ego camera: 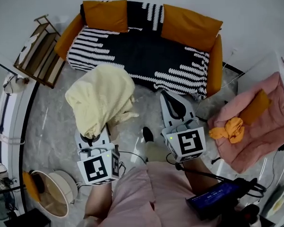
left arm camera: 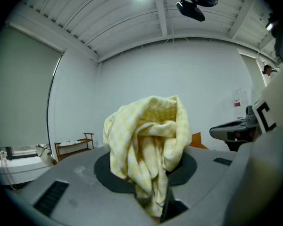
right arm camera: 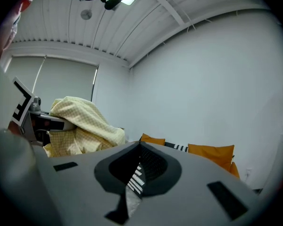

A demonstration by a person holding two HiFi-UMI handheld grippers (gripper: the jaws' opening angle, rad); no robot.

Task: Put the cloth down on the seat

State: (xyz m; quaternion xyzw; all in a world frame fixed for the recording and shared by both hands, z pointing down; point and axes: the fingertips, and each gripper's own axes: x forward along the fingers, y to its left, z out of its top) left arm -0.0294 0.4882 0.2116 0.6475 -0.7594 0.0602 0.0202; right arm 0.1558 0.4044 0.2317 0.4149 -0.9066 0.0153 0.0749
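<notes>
A pale yellow checked cloth hangs bunched over my left gripper, which is shut on it; the fingertips are hidden under the folds. In the left gripper view the cloth rises in a heap between the jaws and blocks most of what lies ahead. The sofa seat, covered in a black and white striped throw, lies beyond both grippers, with orange cushions along its back. My right gripper is shut on nothing, level with the cloth and pointing at the sofa's front edge. From the right gripper view the cloth is at the left.
A pink padded seat with a crumpled orange cloth stands at the right. A wooden shelf is left of the sofa. A round white and orange device sits on the floor at lower left. A shoe shows between the grippers.
</notes>
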